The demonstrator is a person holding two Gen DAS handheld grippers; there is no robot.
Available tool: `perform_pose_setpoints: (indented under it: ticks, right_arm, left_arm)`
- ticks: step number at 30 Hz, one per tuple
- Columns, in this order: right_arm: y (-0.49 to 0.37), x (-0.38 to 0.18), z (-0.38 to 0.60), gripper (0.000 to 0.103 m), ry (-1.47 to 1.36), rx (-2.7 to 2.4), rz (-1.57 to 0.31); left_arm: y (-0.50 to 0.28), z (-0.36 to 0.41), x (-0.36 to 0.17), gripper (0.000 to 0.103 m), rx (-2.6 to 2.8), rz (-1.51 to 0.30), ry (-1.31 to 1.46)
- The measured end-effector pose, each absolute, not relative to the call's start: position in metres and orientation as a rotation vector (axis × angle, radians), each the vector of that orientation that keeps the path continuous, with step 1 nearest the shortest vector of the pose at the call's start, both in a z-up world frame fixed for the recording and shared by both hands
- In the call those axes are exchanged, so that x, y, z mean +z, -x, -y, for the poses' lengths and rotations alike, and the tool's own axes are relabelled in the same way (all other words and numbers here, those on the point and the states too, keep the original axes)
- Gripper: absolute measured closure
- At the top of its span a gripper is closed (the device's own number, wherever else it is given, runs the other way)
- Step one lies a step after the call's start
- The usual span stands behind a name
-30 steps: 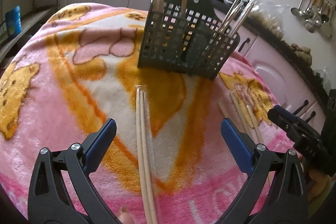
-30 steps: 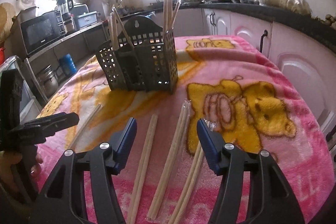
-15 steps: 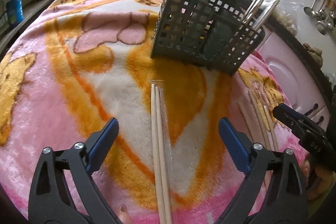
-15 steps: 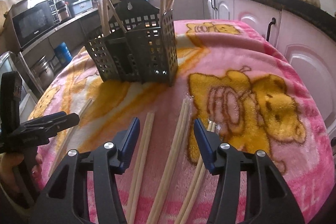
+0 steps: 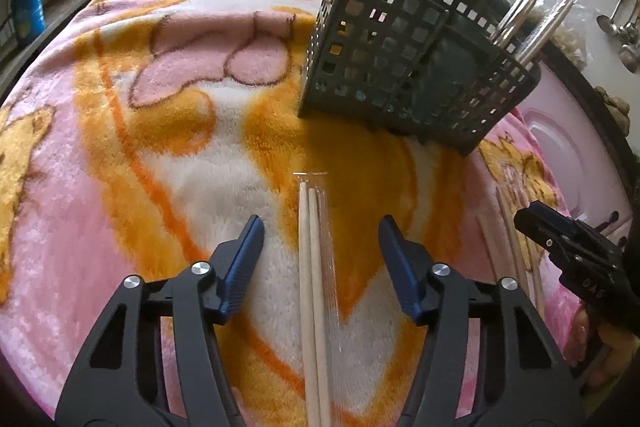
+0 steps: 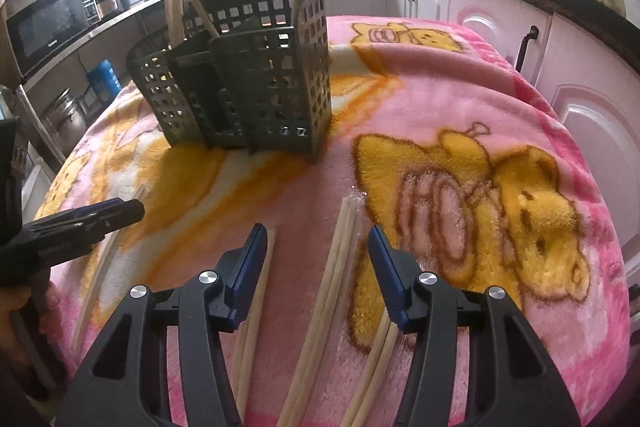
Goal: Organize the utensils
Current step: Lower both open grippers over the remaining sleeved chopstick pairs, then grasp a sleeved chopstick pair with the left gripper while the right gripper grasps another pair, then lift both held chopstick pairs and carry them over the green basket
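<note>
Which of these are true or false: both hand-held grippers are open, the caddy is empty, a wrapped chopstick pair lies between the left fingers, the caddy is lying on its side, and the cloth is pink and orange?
1. Both hand-held grippers are open. True: the left hand-held gripper and right hand-held gripper hold nothing.
2. The caddy is empty. False: chopsticks stand in it.
3. A wrapped chopstick pair lies between the left fingers. True.
4. The caddy lies on its side. False: it stands upright.
5. The blanket is pink and orange. True.
</note>
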State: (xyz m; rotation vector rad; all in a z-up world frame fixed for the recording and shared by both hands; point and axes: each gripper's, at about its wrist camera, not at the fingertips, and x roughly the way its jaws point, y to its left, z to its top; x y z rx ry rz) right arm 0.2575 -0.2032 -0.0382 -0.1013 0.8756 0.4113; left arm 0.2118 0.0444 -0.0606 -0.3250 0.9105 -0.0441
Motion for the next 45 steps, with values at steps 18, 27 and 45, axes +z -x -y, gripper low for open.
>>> perform_pose_setpoints:
  ticks: [18, 27, 45]
  right_arm:
    - [-0.302, -0.060, 0.190, 0.070, 0.122, 0.351, -1.028]
    - [-0.304, -0.056, 0.195, 0.091, 0.095, 0.351, -1.040]
    - [-0.250, 0.044, 0.215, 0.094, -0.085, 0.493, -0.668]
  left_arm:
    - [-0.230, -0.055, -0.060, 0.099, -0.036, -0.949, 0.299]
    - [-0.222, -0.044, -0.046, 0.101, -0.096, -0.916, 0.299]
    - [-0.198, -0.041, 0.055, 0.102, -0.157, -0.615, 0.264]
